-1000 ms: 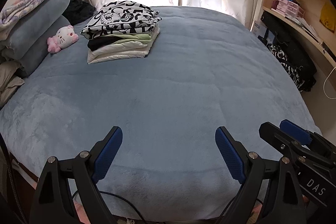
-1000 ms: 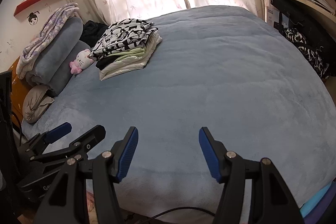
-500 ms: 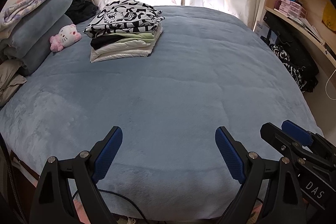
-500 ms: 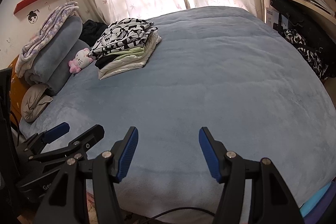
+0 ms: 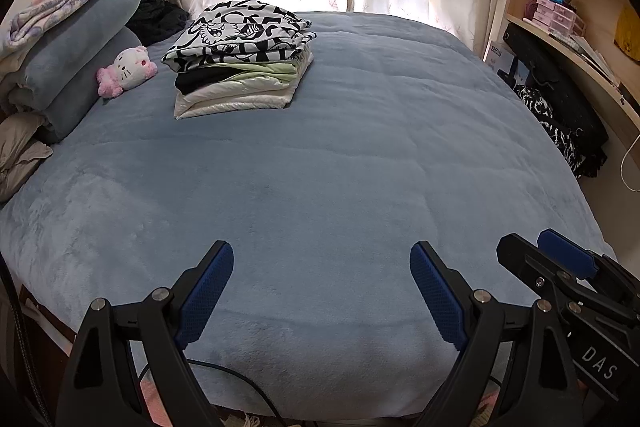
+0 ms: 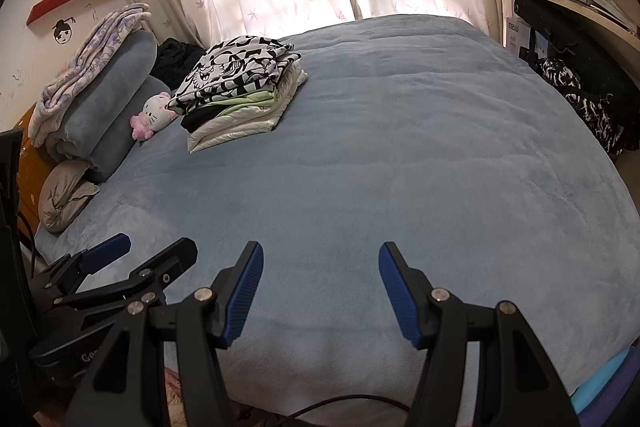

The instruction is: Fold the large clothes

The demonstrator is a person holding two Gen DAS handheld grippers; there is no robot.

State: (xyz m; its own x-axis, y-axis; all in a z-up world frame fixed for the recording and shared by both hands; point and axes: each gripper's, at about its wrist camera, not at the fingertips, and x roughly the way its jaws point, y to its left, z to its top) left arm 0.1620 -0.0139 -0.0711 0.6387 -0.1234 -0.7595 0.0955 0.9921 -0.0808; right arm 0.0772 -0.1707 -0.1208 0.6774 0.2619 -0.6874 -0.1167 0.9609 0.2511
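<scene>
Nothing moved: my left tongs [image 5: 320, 279] and right tongs [image 6: 320, 279] gape empty at bed's [image 5: 340, 167] near edge; folded stack [image 5: 240, 63] far-left, none spread.

We're looking at a bed [image 5: 340, 167] under a pale blue fleece cover, its middle bare. Near the far left corner sits a stack of folded clothes [image 5: 240, 63], black-and-white print on top. Along the left edge we've got rolled grey-blue blankets [image 5: 76, 55], a white-and-pink plush cat [image 5: 128, 69] just beside them, and dark fabric [image 5: 158, 17] at the corner.

Folded stack [image 5: 240, 63] on bed [image 5: 340, 187]
</scene>
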